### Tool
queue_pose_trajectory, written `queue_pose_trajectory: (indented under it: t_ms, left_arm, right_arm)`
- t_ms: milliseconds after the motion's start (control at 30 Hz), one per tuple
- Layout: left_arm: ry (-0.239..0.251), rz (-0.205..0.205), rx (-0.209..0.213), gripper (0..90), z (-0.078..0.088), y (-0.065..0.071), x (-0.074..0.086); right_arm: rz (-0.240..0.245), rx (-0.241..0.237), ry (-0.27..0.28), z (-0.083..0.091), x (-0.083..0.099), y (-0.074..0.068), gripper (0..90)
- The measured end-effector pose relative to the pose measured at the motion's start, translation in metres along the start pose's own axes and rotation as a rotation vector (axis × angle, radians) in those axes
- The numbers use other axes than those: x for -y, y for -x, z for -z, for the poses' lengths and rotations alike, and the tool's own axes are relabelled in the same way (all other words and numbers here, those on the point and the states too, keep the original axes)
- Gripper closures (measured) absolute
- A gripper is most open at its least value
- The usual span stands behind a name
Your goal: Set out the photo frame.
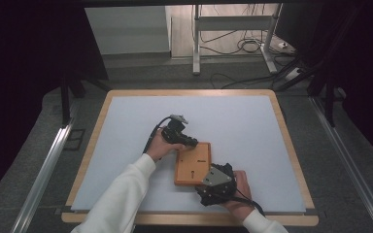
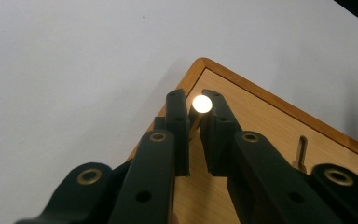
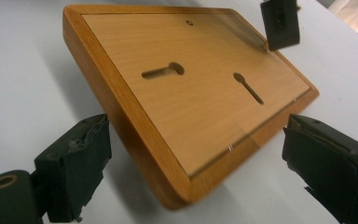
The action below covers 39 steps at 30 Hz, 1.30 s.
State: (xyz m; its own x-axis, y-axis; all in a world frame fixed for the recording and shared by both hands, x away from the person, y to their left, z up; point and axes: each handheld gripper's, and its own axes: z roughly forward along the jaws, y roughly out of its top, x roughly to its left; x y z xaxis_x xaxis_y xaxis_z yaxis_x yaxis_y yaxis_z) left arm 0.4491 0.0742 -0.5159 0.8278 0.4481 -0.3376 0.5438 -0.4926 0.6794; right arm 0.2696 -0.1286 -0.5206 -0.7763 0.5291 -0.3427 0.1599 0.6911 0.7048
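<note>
A: Status?

B: Wooden board [image 1: 193,163] lies flat on the worktop [image 1: 126,126], between the two hands. Left claw [image 2: 195,108] is pinched on a small brass pin [image 2: 201,104] standing at the board's far-left corner. Round head, catches the light, slim shank going down toward the wood.

A: Right side?

B: Right claw [image 3: 193,154] spread wide, jaws either side of the board's near corner, pads clear of the wood. No grip there.

A: Pin seated?

B: Can't tell. The jaws hide where the shank meets the board. My read: pin work is in hand, not finished. Second brass-coloured peg [image 2: 301,151] stands further along the board, in the left gripper view.

A: Board details?

B: Rectangular slab, thick, rounded darker-stained rim around a paler inset panel with fine grain. Two keyhole-shaped slots [image 3: 164,71] cut in the panel, plus a small round hole [image 3: 189,22] near the far edge. Smooth, satin finish. Worktop is a matte pale sheet with a wood border.

A: Left to do?

B: Likely settle or pull that pin, then steady the board with the right.
</note>
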Motion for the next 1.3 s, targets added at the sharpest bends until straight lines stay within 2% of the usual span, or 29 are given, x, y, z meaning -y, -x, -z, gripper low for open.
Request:
queue_pose_trajectory:
  t_ms: [167,233,367,400,467,500,667,700,767,833,1000,1100,1133,1200,1300]
  left_arm:
    - [-0.004,0.008,-0.002,82.5,0.0,0.0,-0.001]
    - [-0.011,0.01,-0.006,82.1,0.0,0.001,-0.001]
    - [-0.007,0.019,-0.009,82.7,0.0,0.001,-0.001]
    - [-0.003,0.02,-0.009,82.8,0.0,0.0,-0.001]
    - [-0.001,0.021,-0.012,83.1,0.0,0.0,-0.001]
    - [0.001,0.022,-0.017,83.4,0.0,0.0,-0.001]
    - [-0.005,0.003,-0.074,83.9,-0.001,0.006,-0.003]
    - [0.003,0.001,-0.081,81.1,-0.002,0.006,-0.003]
    - [0.007,0.005,-0.075,77.8,-0.002,0.006,-0.002]
    - [0.015,0.018,-0.06,75.8,-0.001,0.005,-0.002]
    - [0.031,0.011,-0.088,61.7,0.002,0.006,-0.002]
    - [0.07,0.047,-0.149,45.8,0.014,0.004,0.001]
    - [0.07,0.047,-0.149,43.6,0.014,0.004,0.001]
    - [0.092,0.044,-0.183,41.0,0.024,0.005,0.005]
    - [0.119,0.018,-0.235,36.0,0.042,0.01,0.015]
  right_arm:
    - [0.033,-0.006,-0.022,-0.01,-0.005,-0.005,7.0]
    - [0.072,0.022,-0.04,-0.017,-0.006,-0.01,7.3]
    - [0.087,0.053,-0.038,-0.018,-0.008,-0.011,8.6]
    - [0.112,0.074,-0.021,-0.017,-0.009,-0.012,11.7]
    - [0.127,0.079,-0.02,-0.015,-0.01,-0.012,12.1]
    - [0.14,0.101,-0.018,-0.015,-0.011,-0.012,12.6]
    - [0.148,0.103,0.01,-0.007,-0.016,-0.006,24.1]
    - [0.147,0.087,0.017,-0.003,-0.02,-0.003,29.6]
    - [0.145,0.06,0.021,-0.001,-0.023,0.001,33.0]
    - [0.144,0.055,0.018,0.001,-0.024,0.003,33.7]
    - [0.136,0.064,0.038,0.007,-0.029,0.01,38.8]
    - [0.12,0.059,0.048,0.009,-0.031,0.014,39.1]
    - [0.12,0.059,0.048,0.009,-0.031,0.014,39.1]
    - [0.123,0.057,0.047,0.009,-0.031,0.015,39.1]
    - [0.127,0.057,0.045,0.008,-0.031,0.015,39.1]
